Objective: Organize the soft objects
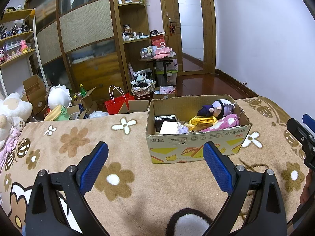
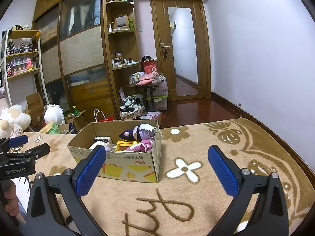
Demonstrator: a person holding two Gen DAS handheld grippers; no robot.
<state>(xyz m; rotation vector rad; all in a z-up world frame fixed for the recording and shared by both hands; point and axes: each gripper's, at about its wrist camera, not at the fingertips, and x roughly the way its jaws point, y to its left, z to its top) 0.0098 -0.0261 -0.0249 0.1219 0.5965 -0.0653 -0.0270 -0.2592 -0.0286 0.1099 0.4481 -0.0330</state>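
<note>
"GenRobot.AI" stands in white on the black body of the left gripper (image 2: 29, 147), seen to the left of the right gripper (image 2: 155, 157). Ahead of both, the cardboard box (image 1: 196, 145) carries upside-down red Chinese print on its front wall, too distorted to read with certainty

The left gripper (image 1: 155, 153) is held level, its two blue-padded fingers (image 1: 94, 165) spread wide apart with nothing between them. The right gripper (image 2: 157, 157) is posed the same way, jaws wide and empty, blue pads (image 2: 222, 169) facing each other. In the left wrist view the right gripper appears at 3 o'clock; in the right wrist view the left gripper sits at 9 o'clock, with a hand (image 2: 10, 202) gripping its handle at 8 o'clock.
</note>
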